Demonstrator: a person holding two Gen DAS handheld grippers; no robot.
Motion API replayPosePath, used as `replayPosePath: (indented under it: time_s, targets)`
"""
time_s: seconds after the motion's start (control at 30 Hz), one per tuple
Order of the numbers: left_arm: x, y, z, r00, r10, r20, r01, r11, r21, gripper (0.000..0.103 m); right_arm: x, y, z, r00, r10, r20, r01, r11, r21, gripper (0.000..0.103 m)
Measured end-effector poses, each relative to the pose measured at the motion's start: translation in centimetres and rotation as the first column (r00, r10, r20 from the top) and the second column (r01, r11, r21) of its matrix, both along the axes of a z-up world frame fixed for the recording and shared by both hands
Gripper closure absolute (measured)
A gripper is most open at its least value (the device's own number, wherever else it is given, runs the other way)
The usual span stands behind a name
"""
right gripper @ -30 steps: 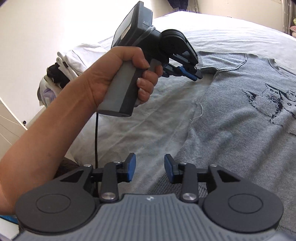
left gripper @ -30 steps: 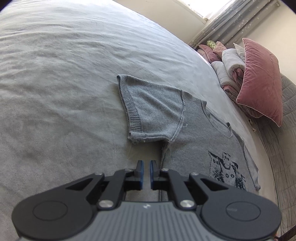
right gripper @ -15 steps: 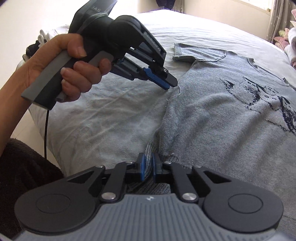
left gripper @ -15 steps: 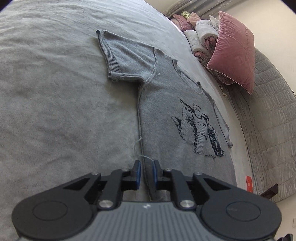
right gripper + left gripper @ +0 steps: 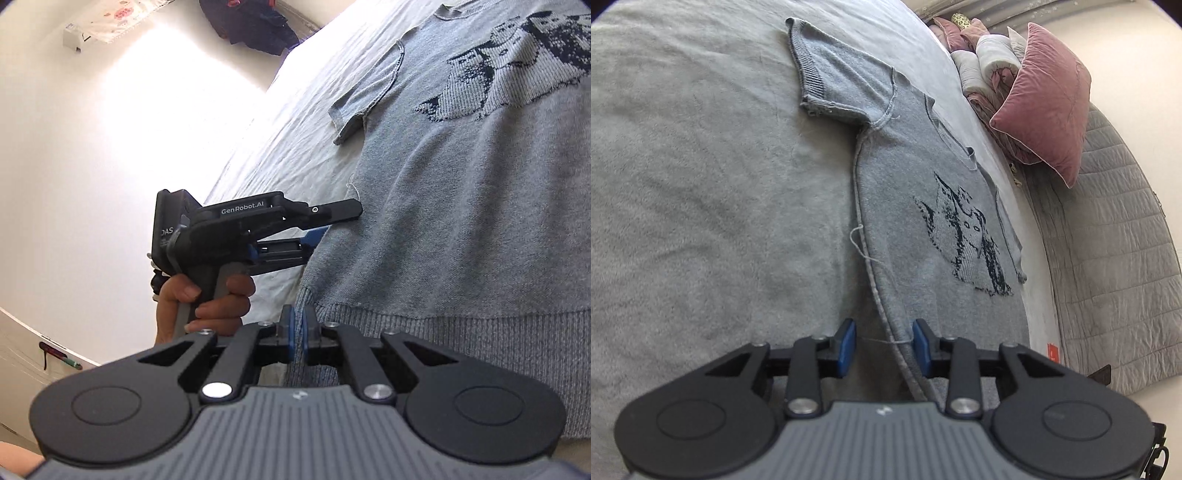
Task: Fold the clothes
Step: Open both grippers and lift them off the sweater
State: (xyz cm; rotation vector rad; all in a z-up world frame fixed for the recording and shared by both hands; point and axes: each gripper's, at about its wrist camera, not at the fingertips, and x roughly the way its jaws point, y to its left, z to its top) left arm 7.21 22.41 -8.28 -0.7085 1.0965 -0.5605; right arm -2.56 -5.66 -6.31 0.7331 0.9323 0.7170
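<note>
Left wrist cam: the grey sweater with the owl print lies flat on the bed, and the left gripper is spreading its jaws, with the sweater's side seam running between the pads, neither pressing on it. Right wrist cam: the right gripper is pinched tight on the sweater's ribbed hem corner, and the person's left hand holds the other tool just beside that edge.

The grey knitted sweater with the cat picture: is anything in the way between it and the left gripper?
Nothing visible. The left gripper sits right at the grey knitted sweater's side edge, its jaws opening around the seam, with only a loose thread there.
</note>
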Motion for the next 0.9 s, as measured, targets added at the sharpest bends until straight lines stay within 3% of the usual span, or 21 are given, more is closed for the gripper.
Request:
replayPosePath:
  time_s: [0.03, 0.07, 0.23, 0.33, 0.4, 0.5, 0.6, 0.63, 0.67, 0.73, 0.83, 0.9]
  targets:
    - [0.0, 0.0, 0.0, 1.000, 0.006, 0.003, -0.006, 1.000, 0.016, 0.096, 0.3, -0.2, 0.1, 1.000, -0.001, -0.013, 0.002, 1.000, 0.012, 0.098]
    - [-0.1, -0.1, 0.2, 1.000, 0.006, 0.010, -0.006, 0.999, 0.047, 0.100, 0.4, -0.3, 0.2, 1.000, -0.002, -0.021, 0.002, 1.000, 0.013, 0.098]
    - [-0.7, -0.7, 1.4, 0.995, -0.062, 0.079, 0.045, 0.979, 0.201, 0.099, 1.0, 1.4, 0.0, 0.998, 0.046, -0.053, -0.048, 0.998, -0.045, 0.097]
    - [-0.9, -1.2, 2.0, 0.989, -0.103, 0.108, 0.070, 0.959, 0.274, 0.096, 0.8, 3.7, -0.7, 0.990, 0.119, -0.079, -0.127, 0.987, -0.099, 0.088]
    - [-1.0, -0.9, 2.2, 0.988, -0.099, 0.120, 0.062, 0.958, 0.281, 0.095, 0.6, 4.9, -0.8, 0.981, 0.174, -0.089, -0.183, 0.978, -0.104, 0.088]
    - [-1.4, -0.2, 2.9, 0.984, -0.064, 0.166, 0.014, 0.959, 0.285, 0.082, 0.1, 5.7, -0.2, 0.973, 0.221, -0.067, -0.229, 0.964, -0.136, 0.087]
    - [-2.0, -0.4, 4.0, 0.968, -0.036, 0.248, -0.043, 0.952, 0.303, 0.073, -0.7, 4.5, 1.0, 0.982, 0.186, 0.000, -0.183, 0.963, -0.199, 0.085]
    - [-2.2, -0.8, 4.3, 0.959, -0.043, 0.279, -0.046, 0.951, 0.306, 0.070, -0.9, 3.8, 1.4, 0.988, 0.153, 0.025, -0.144, 0.964, -0.223, 0.079]
    - [-2.5, -1.3, 4.7, 0.950, -0.051, 0.309, -0.050, 0.950, 0.309, 0.067, -1.1, 3.2, 1.8, 0.992, 0.120, 0.050, -0.104, 0.964, -0.245, 0.059]
    - [-2.9, -2.1, 5.4, 0.927, -0.067, 0.368, -0.057, 0.947, 0.315, 0.059, -1.8, 0.9, 2.5, 0.991, 0.026, 0.128, 0.015, 0.952, -0.306, 0.042]
    - [-3.7, -4.6, 5.8, 0.896, -0.114, 0.429, -0.049, 0.935, 0.351, 0.043, -2.5, -1.7, 2.7, 0.973, -0.088, 0.212, 0.169, 0.900, -0.401, 0.042]
    - [-4.1, -6.1, 5.6, 0.879, -0.132, 0.458, -0.056, 0.926, 0.373, 0.034, -2.5, -3.6, 2.6, 0.951, -0.164, 0.262, 0.272, 0.847, -0.457, 0.041]
